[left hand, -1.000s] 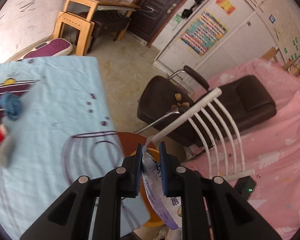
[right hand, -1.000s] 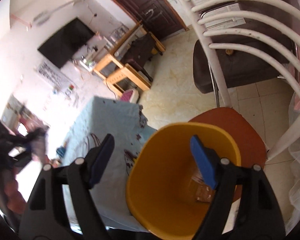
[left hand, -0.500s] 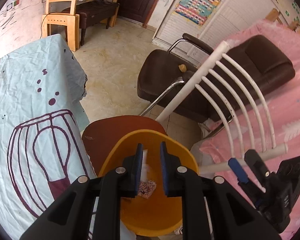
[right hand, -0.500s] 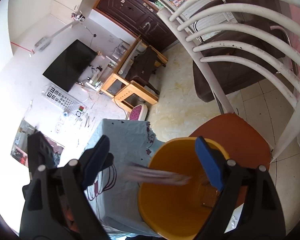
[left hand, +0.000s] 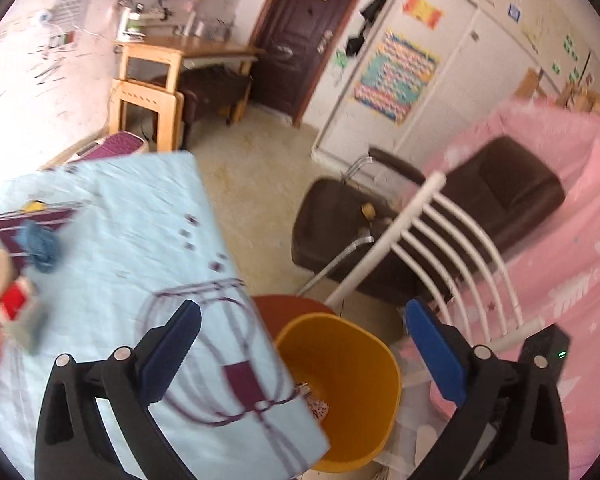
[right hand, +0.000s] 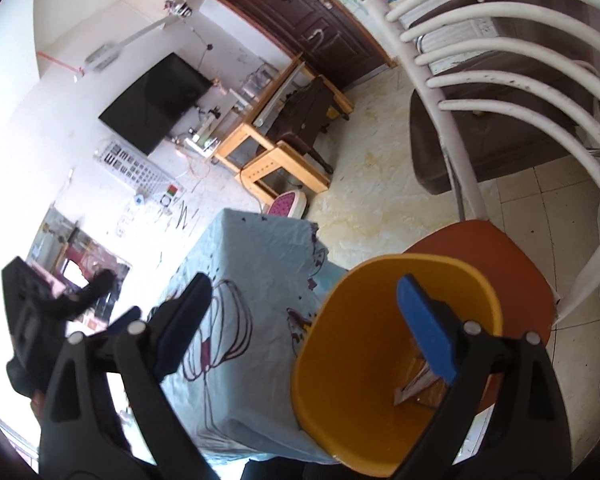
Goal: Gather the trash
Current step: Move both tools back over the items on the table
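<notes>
Two wrappers [right hand: 418, 385] lying tilted inside upright yellow bin [left hand: 364, 432], left gripper [left hand: 300, 344] just released, right gripper [right hand: 304, 312] widening, both empty.

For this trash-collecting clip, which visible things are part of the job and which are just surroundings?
Part of the job:
yellow bin
wrappers in the bin
blue crumpled scrap on the tablecloth
left gripper, open, empty
right gripper, open, empty

Just surroundings:
white chair
brown armchair
wall TV
door
</notes>
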`<state>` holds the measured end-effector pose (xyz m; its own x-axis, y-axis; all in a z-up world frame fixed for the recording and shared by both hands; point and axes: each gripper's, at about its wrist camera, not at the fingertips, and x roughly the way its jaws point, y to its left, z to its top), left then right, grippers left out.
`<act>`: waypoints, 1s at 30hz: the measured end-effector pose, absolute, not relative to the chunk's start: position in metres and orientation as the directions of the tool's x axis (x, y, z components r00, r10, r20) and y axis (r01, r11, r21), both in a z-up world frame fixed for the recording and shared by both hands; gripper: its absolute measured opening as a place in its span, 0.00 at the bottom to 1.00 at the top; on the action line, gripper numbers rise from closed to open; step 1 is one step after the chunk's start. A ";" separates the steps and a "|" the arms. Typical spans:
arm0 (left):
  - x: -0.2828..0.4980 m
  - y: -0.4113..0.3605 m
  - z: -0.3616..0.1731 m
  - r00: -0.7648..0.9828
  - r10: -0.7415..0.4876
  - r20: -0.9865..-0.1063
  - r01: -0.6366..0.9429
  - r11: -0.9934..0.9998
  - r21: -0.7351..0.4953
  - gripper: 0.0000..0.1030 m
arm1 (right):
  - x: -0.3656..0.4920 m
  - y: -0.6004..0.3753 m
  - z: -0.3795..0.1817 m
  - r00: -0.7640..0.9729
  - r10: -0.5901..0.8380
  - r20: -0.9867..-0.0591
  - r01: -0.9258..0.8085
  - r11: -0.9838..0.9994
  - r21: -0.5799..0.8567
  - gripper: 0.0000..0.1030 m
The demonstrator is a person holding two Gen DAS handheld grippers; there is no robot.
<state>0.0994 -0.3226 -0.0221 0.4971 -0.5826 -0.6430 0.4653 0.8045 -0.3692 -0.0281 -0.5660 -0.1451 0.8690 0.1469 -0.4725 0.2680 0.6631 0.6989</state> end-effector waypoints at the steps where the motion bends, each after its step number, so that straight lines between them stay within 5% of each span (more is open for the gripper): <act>1: 0.098 -0.309 -0.015 0.524 -0.575 -0.629 0.455 0.813 -0.364 0.94 | -0.026 -0.560 -0.143 0.868 0.154 -0.472 0.259 0.672 0.694 0.88; 9: 0.098 -0.199 0.017 0.719 -0.330 -0.611 0.265 0.944 -0.198 0.94 | 0.001 -0.503 -0.126 0.854 0.240 -0.462 0.135 0.755 0.642 0.92; 20: 0.121 0.011 0.010 0.678 -0.075 -0.732 -0.148 0.961 -0.235 0.94 | 0.059 -0.402 -0.094 0.772 0.385 -0.506 -0.036 0.821 0.570 0.93; 30: 0.172 0.022 -0.041 0.494 -0.122 -0.861 -0.042 0.985 -0.165 0.94 | 0.081 -0.342 -0.083 0.721 0.420 -0.552 -0.087 0.844 0.529 0.94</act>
